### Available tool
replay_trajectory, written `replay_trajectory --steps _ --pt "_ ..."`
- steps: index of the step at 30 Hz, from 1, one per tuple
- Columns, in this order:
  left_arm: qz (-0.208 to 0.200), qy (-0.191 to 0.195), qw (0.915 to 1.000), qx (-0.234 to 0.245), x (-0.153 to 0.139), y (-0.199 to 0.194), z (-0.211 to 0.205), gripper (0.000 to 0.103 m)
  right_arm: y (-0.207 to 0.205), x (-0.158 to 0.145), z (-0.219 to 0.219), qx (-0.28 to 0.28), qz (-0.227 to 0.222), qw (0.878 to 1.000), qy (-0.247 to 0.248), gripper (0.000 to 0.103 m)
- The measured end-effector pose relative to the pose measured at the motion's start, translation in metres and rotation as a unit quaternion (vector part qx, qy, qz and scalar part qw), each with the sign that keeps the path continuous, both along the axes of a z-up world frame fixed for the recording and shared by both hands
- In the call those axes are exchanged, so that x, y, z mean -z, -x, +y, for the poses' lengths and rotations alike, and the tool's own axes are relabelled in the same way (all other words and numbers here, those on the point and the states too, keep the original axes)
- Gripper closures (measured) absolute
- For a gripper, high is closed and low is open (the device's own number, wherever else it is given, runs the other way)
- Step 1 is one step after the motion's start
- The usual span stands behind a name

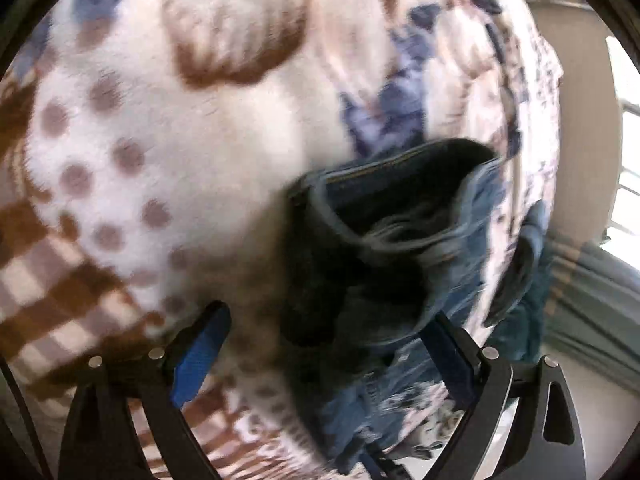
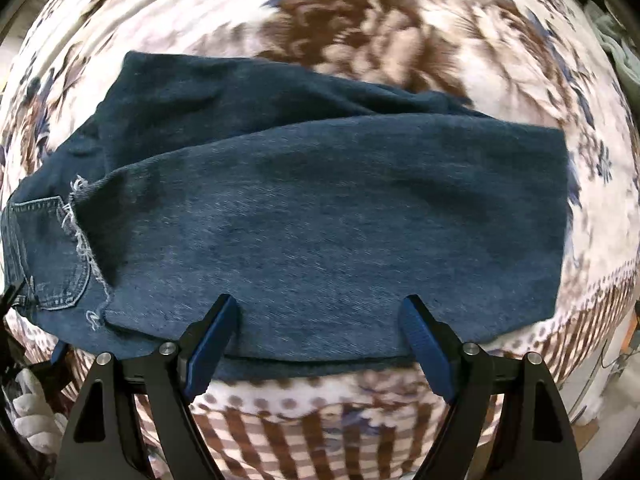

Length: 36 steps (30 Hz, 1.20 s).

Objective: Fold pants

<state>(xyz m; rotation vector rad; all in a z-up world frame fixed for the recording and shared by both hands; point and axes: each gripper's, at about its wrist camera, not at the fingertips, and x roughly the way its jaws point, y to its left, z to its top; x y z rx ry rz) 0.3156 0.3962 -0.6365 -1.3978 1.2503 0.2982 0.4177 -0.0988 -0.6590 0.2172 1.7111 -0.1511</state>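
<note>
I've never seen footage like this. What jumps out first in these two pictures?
The dark blue jeans dominate the right wrist view, folded over and spread across a fleecy blanket of brown flowers, dots and checks. The right gripper hangs open at their near edge, blue-padded fingers wide apart. In the blurred left wrist view, the left gripper also stands open, with the gaping denim waistband just ahead of it.

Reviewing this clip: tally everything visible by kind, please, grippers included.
Pants, dark blue denim: 1
Patterned blanket under them: 1
Grippers, both open and holding nothing: 2, left gripper, right gripper
White gloved hand at the right view's lower left edge: 1
Total: 5
</note>
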Motion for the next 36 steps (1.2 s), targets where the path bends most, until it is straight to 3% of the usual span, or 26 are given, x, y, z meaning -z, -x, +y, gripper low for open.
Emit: replay_trajectory --steps 5,9,12,13,17,19,22,27,29,32,36 --pt "-0.053 -0.033 0.9976 0.03 -0.02 -0.02 -0.005 0.014 -0.014 0.001 0.031 -0.005 -0.004 1.0 -0.001 0.017" --pt "-0.048 -0.037 0.9977 0.031 0.012 -0.032 -0.001 0.014 -0.03 0.005 0.048 -0.007 -0.002 1.0 -0.006 0.017" --pt "-0.047 -0.039 0.9978 0.025 0.018 -0.032 -0.005 0.014 -0.039 0.006 0.055 -0.01 -0.002 1.0 -0.008 0.017" --pt "-0.051 -0.047 0.9971 0.031 0.014 -0.033 -0.007 0.017 -0.042 0.007 0.057 -0.01 -0.003 1.0 -0.009 0.017" --pt "-0.054 -0.096 0.9924 0.053 -0.004 -0.039 -0.017 0.067 -0.046 0.006 0.051 -0.011 -0.003 1.0 -0.01 0.017" --pt "-0.041 -0.149 0.9841 0.089 -0.021 -0.032 -0.023 0.072 -0.035 0.01 0.045 -0.007 -0.001 1.0 -0.01 0.017" --pt "-0.04 -0.191 0.974 0.115 -0.039 -0.035 -0.037 0.076 -0.03 0.011 0.048 -0.007 -0.004 1.0 -0.008 0.017" --pt "-0.077 -0.2 0.969 0.124 -0.074 -0.037 -0.049 0.082 -0.018 0.004 0.048 0.003 -0.024 1.0 -0.015 0.017" --pt "-0.097 -0.21 0.9635 0.135 -0.095 -0.038 -0.062 0.082 -0.012 -0.002 0.04 0.019 -0.036 0.999 -0.024 0.017" --pt "-0.135 -0.239 0.946 0.172 -0.132 -0.047 -0.102 0.082 0.0 -0.006 0.02 0.042 -0.052 0.997 -0.038 0.017" --pt "-0.185 -0.273 0.9138 0.237 -0.172 -0.045 -0.171 0.082 0.01 -0.01 -0.012 0.056 -0.062 0.995 -0.046 0.017"
